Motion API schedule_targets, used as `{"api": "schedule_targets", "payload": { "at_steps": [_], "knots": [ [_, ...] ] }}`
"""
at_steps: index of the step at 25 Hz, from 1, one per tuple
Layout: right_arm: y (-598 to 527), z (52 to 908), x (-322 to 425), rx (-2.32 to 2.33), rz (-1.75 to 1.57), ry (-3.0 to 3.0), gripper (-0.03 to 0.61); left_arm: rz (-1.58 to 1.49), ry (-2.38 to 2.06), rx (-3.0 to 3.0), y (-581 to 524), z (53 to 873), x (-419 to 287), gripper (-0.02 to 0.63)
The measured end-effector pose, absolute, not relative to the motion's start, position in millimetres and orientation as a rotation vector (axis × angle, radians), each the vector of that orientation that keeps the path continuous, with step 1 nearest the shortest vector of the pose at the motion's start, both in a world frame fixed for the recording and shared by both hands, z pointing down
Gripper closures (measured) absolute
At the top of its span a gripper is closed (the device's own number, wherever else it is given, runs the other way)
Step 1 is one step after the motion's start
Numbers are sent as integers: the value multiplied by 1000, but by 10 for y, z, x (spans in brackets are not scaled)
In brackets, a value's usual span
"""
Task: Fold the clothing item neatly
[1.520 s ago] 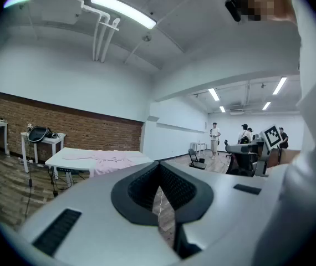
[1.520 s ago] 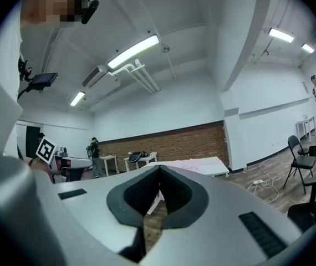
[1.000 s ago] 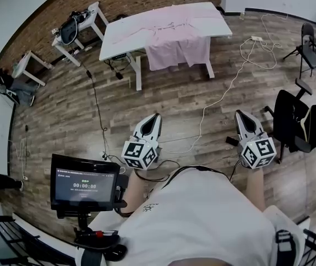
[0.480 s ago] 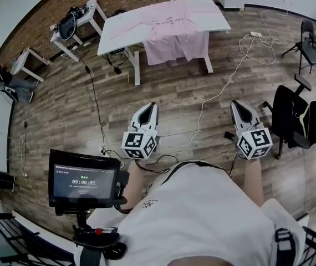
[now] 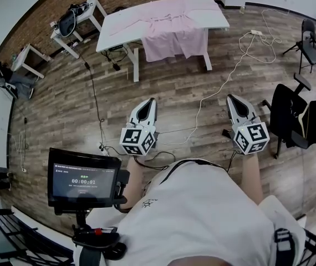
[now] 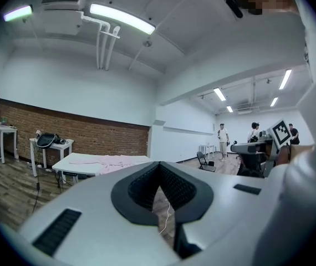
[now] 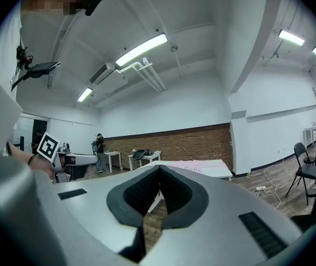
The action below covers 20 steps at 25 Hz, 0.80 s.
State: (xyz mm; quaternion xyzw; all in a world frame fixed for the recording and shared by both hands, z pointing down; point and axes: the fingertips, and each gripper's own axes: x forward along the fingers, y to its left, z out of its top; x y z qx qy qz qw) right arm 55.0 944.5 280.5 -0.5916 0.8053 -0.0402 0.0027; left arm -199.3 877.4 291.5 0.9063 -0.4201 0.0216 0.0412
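Head view first: find the pink garment point(image 5: 172, 31) spread over the far table point(image 5: 119, 32), part hanging off its near edge, probably laid out for folding. Note left gripper point(image 5: 148, 102) and right gripper point(image 5: 233, 98) clenched on nothing, held level near the body, well apart from the garment.

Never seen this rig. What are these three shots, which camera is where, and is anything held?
No robot arm here: a person holds a two-jaw gripper in each hand. The top-down picture comes from a camera on the person's head: the left gripper and right gripper show above a white shirt. The other two pictures come from cameras riding on each gripper, looking along its jaws. Both pairs of jaws are shut with nothing between them. Across the wood floor stands a white table with a pink garment spread on it, part hanging over the front edge, far from both grippers. The small screen at lower left shows a timer.
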Motion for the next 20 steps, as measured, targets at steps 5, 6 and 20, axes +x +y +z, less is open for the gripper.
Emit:
{"api": "schedule_targets", "payload": {
  "at_steps": [5,6,20],
  "knots": [
    [9424,2779,571,-1851,-155,2548,577,70,-1307,2763,8762,2839,-1986,612],
    [9423,2768,580,-1848,-159,2554,577,73,-1311,2760,8763,2826,-1977,612],
    [9426,2640,596,-1811,-174,2585,577,93,-1323,2747,8821,2711,-1910,612]
  ]
}}
